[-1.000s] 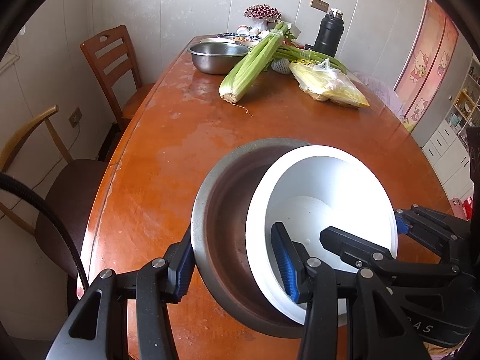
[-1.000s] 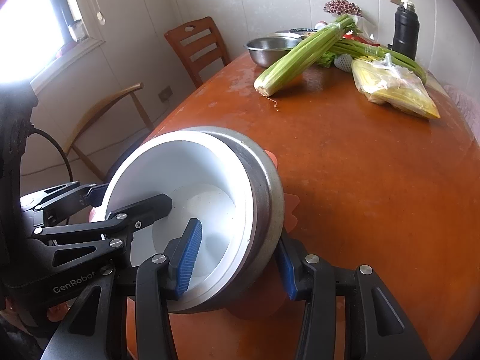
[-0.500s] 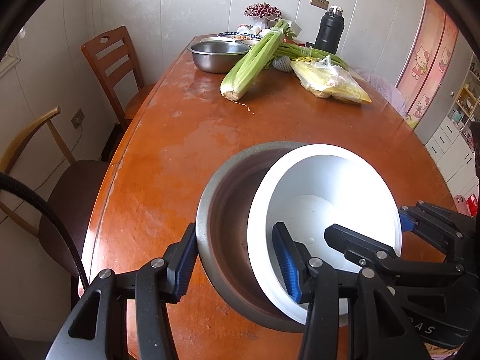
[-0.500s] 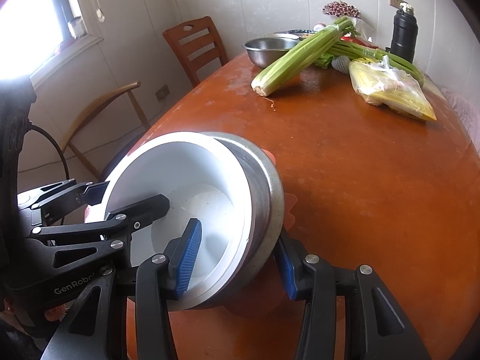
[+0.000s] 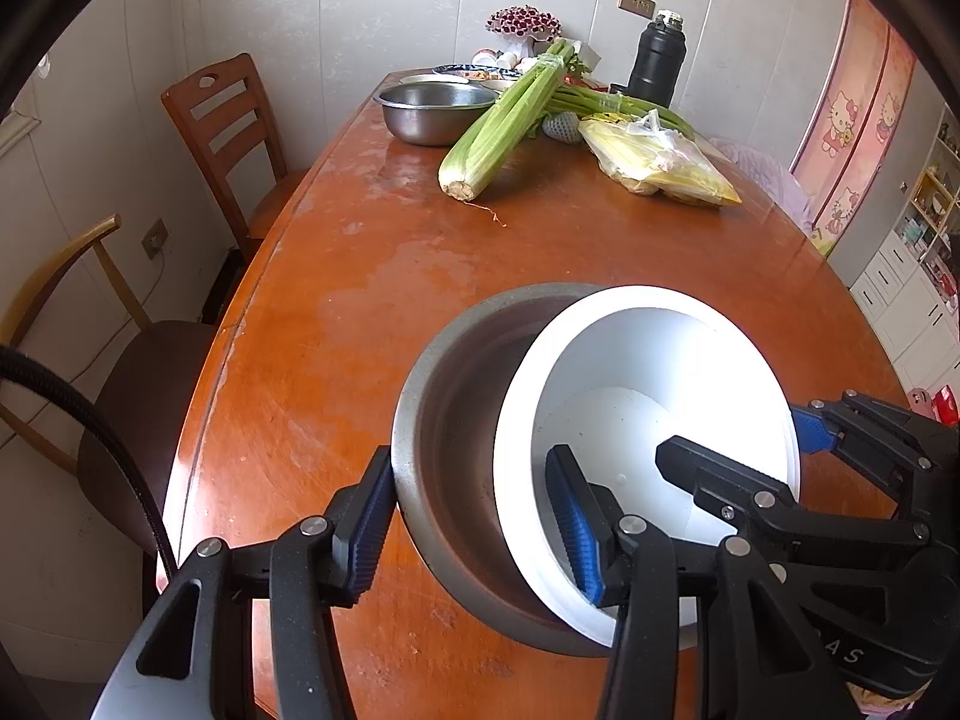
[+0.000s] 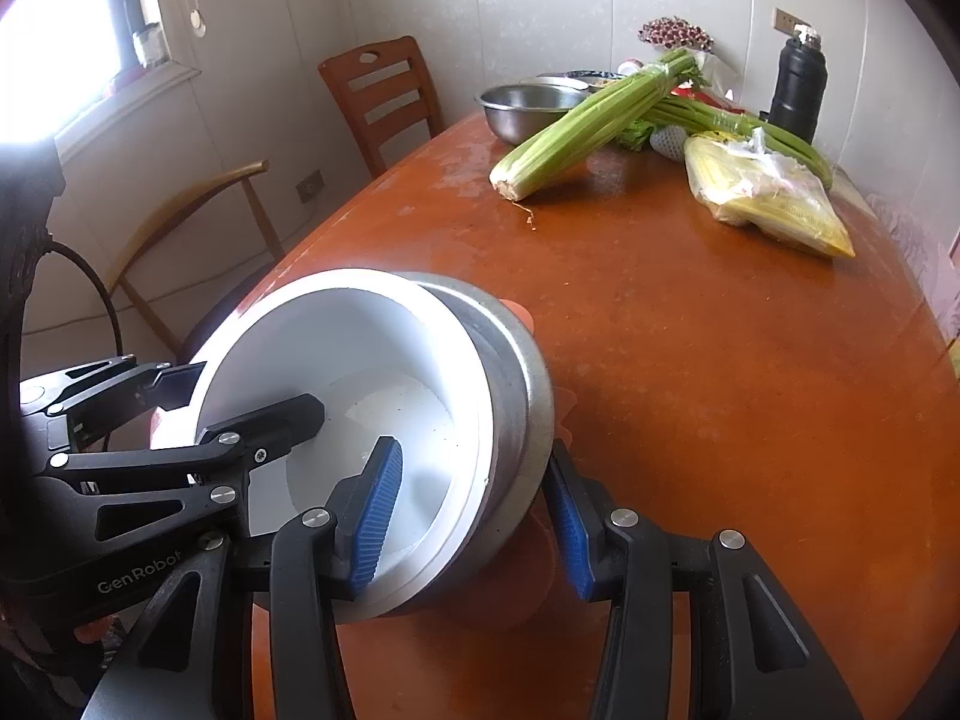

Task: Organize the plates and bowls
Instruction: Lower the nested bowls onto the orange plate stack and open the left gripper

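Observation:
A white bowl (image 5: 660, 372) sits nested in a grey metal bowl (image 5: 456, 396), and the pair is tipped above the brown table (image 5: 420, 276). My left gripper (image 5: 469, 462) is shut across both walls, with one pad outside the metal rim and the other inside the white bowl. From the opposite side my right gripper (image 6: 474, 450) clamps the white bowl (image 6: 336, 348) and metal bowl (image 6: 516, 396) the same way. Each view also shows the other gripper: the right gripper (image 5: 735, 438) and the left gripper (image 6: 252, 393). An orange scalloped plate (image 6: 528, 576) lies under the bowls.
At the far end lie a steel bowl (image 5: 432, 108), celery (image 5: 504, 120), a bag of yellow food (image 5: 654, 162), a black flask (image 5: 657, 66) and plates (image 5: 462, 69). Two chairs (image 5: 228, 120) (image 5: 120, 360) stand along the table's left edge.
The right gripper has turned slightly. Both grips on the nested bowls are unchanged.

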Demonstrator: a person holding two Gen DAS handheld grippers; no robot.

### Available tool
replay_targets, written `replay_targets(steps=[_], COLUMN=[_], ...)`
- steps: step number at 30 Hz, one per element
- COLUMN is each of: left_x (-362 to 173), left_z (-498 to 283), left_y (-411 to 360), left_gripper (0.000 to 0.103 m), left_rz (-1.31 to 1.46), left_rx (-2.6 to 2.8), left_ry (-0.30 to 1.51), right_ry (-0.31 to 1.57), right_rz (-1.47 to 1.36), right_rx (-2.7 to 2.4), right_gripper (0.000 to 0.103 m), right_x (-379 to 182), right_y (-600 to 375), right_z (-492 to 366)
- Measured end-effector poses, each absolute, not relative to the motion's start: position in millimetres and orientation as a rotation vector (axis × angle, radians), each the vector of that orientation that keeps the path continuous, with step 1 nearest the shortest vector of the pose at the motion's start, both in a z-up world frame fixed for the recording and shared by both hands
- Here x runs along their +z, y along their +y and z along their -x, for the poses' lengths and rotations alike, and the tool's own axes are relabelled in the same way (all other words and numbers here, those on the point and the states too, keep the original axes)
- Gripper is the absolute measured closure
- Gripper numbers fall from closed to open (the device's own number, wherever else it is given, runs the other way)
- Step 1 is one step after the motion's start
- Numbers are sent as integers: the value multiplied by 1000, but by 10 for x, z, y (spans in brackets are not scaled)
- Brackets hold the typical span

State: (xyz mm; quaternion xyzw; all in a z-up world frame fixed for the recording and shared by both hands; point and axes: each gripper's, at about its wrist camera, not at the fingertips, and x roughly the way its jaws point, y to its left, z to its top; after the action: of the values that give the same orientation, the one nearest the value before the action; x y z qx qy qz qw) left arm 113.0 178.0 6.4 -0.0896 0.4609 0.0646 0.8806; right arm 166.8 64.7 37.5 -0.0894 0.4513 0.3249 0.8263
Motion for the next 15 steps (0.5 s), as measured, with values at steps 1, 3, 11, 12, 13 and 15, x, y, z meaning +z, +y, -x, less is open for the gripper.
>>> replay_targets(steps=[1, 3, 11, 12, 13, 15], left_x=[66, 66, 63, 65, 65, 82], left_z=[-1132, -1130, -1116, -1112, -1107, -1094], left_y=[1778, 1772, 1760, 1760, 1761, 1756], left_gripper=[53, 52, 51, 51, 51, 50], left_rz=[187, 189, 193, 193, 193, 192], left_rx=[134, 133, 130, 129, 130, 132], left_ry=[960, 960, 958, 957, 956, 949], right_ry=[957, 955, 953, 951, 950, 942], right_rz=[190, 193, 195, 195, 195, 191], right_rx=[689, 688, 681, 680, 679, 680], right_gripper=[53, 53, 53, 53, 53, 53], right_x=[378, 380, 390, 392, 394, 412], right_y=[645, 646, 644, 642, 639, 629], right_z=[-1668, -1666, -1650, -1649, -1648, -1642])
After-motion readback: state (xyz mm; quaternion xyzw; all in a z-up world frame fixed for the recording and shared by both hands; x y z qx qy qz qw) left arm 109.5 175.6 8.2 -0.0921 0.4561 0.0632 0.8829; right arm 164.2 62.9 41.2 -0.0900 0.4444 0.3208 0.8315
